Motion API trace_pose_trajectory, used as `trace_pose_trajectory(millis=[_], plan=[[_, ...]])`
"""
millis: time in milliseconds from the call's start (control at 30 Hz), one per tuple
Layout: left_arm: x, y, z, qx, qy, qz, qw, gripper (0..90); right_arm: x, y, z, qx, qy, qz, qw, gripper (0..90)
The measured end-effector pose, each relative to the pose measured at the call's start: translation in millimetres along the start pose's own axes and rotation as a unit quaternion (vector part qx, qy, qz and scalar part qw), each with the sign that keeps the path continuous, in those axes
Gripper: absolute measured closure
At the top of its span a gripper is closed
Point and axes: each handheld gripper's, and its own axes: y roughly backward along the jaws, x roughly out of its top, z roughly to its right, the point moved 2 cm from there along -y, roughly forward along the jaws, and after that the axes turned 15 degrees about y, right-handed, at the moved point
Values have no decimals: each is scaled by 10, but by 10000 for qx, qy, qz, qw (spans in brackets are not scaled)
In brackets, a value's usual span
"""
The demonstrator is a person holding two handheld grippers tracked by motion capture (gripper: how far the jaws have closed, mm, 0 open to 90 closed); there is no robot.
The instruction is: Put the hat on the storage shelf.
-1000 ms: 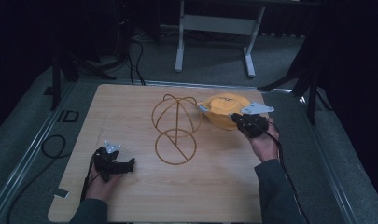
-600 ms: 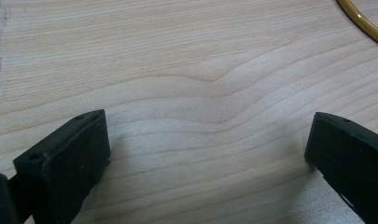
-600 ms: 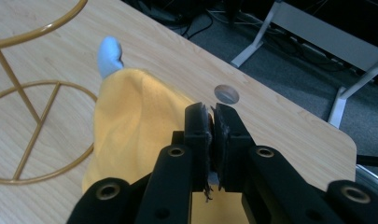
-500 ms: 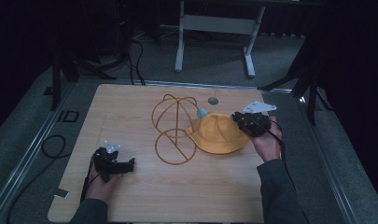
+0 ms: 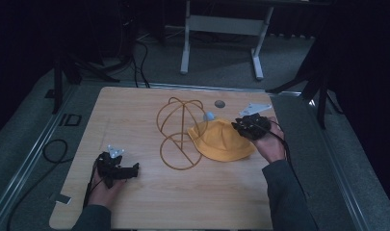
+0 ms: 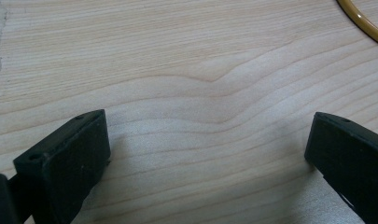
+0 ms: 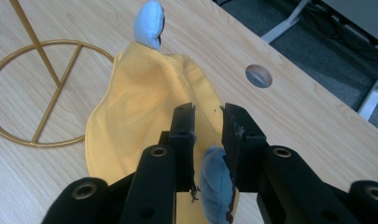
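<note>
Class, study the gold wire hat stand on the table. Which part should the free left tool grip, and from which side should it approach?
Probably the upright wire stem between the dome and the base ring, approached from the person's left, where the table is bare. The yellow hat lies against the gold wire hat stand on its right side. The left tool is open and rests on that side; the flat ring offers little to pinch.

We find the worktop [image 5: 135,106] bare along its left and near sides. Mid-worktop, the wire stand [image 5: 179,132] rises upright, with the yellow hat [image 5: 220,141] against its right side, blocking passage there.
</note>
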Motion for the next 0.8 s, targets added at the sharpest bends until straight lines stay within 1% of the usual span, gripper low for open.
trace_pose_trajectory(millis=[133, 200, 300, 333, 400, 433, 467, 633, 667, 700, 767, 800], plan=[[0, -1, 0, 0, 4, 4, 10000, 2, 13, -29, 8, 74, 48, -68, 9999, 733], [0, 0, 1, 0, 6, 3, 10000, 2, 27, -49, 21, 102, 90, -161, 9998, 732], [0, 0, 0, 0, 3, 2, 10000, 2, 43, -57, 32, 153, 114, -192, 9996, 724], [0, -1, 1, -1, 5, 5, 10000, 2, 64, -67, 38, 220, 164, -241, 9993, 723], [0, 0, 0, -1, 3, 1, 10000, 2, 77, -73, 38, 256, 172, -256, 9992, 724], [0, -1, 1, -1, 4, 3, 10000, 2, 107, -89, 41, 336, 216, -307, 9987, 725], [0, -1, 0, -1, 3, 6, 10000, 2, 123, -100, 45, 359, 230, -341, 9985, 724], [0, 1, 0, 2, 0, -3, 10000, 2, 191, -137, 60, 429, 308, -432, 9977, 719], [0, 0, 0, 1, 1, -2, 10000, 2, 225, -155, 62, 444, 373, -481, 9972, 714], [0, 0, 0, 1, 1, -2, 10000, 2, 225, -155, 62, 444, 373, -481, 9972, 714], [0, 0, 0, 1, 2, -2, 10000, 2, 278, -183, 66, 511, 492, -566, 9959, 706], [0, 1, 0, -1, 2, -3, 10000, 2, 278, -183, 66, 511, 492, -566, 9959, 706]])
